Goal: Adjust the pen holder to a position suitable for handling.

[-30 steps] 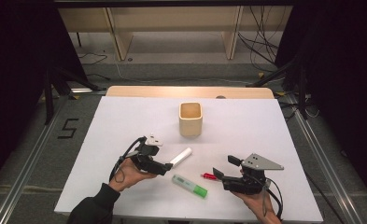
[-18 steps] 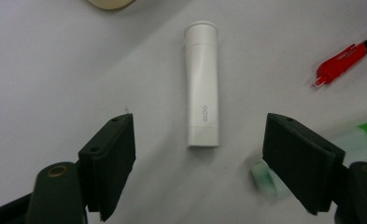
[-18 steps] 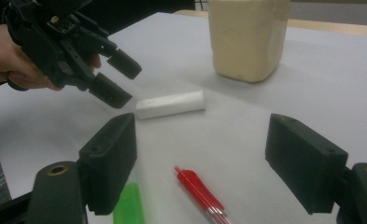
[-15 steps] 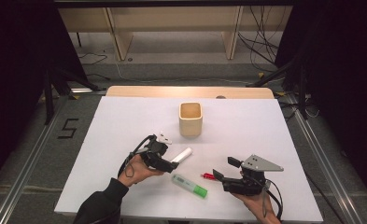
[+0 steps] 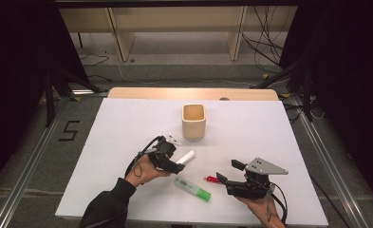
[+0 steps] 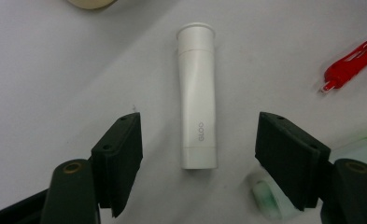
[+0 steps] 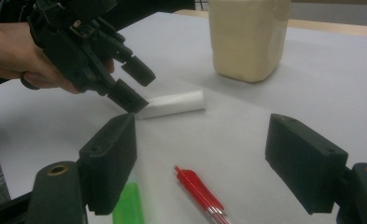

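A white tube marked GLOO lies flat on the white table. My left gripper is lowered over its near end with one jaw on each side. The jaws have just been closing, but a gap remains on both sides of the tube, so the gripper is open. In the high view the left gripper sits at the tube's lower end. My right gripper rests open near the front right, pointing at a red pen with nothing between its jaws.
A beige cup stands upright behind the tube, mid-table. A green and white marker lies between the two hands, next to the red pen. A wooden strip runs along the table's far edge.
The left hand has slid right and slightly down, bringing its jaws around the white tube's near end. The right hand, pen, marker and cup have not moved.
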Tool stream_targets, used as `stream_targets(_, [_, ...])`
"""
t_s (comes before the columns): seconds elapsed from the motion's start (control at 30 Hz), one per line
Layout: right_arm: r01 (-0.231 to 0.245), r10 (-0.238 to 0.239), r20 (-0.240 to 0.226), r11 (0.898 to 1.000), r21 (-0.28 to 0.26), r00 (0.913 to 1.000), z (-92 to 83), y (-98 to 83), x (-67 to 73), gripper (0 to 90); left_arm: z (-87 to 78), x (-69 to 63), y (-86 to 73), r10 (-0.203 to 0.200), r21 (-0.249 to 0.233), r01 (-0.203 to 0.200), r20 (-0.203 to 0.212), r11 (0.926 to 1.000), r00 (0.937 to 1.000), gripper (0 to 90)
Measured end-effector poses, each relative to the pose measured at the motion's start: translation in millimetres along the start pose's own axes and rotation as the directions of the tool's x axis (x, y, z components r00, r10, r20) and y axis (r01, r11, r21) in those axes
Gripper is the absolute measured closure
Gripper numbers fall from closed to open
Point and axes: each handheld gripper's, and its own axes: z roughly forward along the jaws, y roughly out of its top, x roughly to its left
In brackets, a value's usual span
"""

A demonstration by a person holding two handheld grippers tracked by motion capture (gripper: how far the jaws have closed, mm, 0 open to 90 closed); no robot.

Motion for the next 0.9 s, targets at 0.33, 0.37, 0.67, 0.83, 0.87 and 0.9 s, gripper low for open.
stream_targets(0.33, [0.001, -0.001, 0.001, 1.000, 0.004, 1.0000, 0.2, -1.6, -1.5, 25.7, 4.6, -1.8, 5.8, 0.018, 0.036, -0.018, -0.001, 0.9992, 0.9998, 35.0])
stream_targets(0.37, [0.003, -0.003, 0.000, 1.000, 0.004, 1.0000, 0.5, -2.0, -1.9, 25.7, 5.0, -1.8, 6.6, 0.022, 0.039, -0.022, -0.004, 0.9990, 0.9998, 36.4])
stream_targets(0.67, [0.000, 0.000, -0.002, 1.000, 0.013, 1.0000, 3.0, -4.0, -3.7, 25.8, 13.4, -3.1, 13.1, 0.031, 0.087, -0.032, 0.005, 0.9957, 0.9995, 45.8])
stream_targets(0.83, [-0.005, 0.005, -0.003, 1.000, 0.014, 1.0000, 2.5, -4.3, -3.7, 25.8, 19.0, -1.7, 15.8, 0.019, 0.113, -0.019, -0.002, 0.9935, 0.9998, 48.8])
stream_targets(0.87, [-0.004, 0.004, -0.003, 1.000, 0.013, 1.0000, 2.5, -4.3, -3.7, 25.8, 20.2, -1.0, 16.3, 0.021, 0.120, -0.021, 0.002, 0.9926, 0.9998, 49.8])
stream_targets(0.9, [-0.004, 0.004, -0.002, 1.000, 0.014, 1.0000, 2.5, -4.2, -3.5, 25.8, 20.2, -1.0, 16.3, 0.021, 0.120, -0.021, 0.002, 0.9926, 0.9998, 51.0])
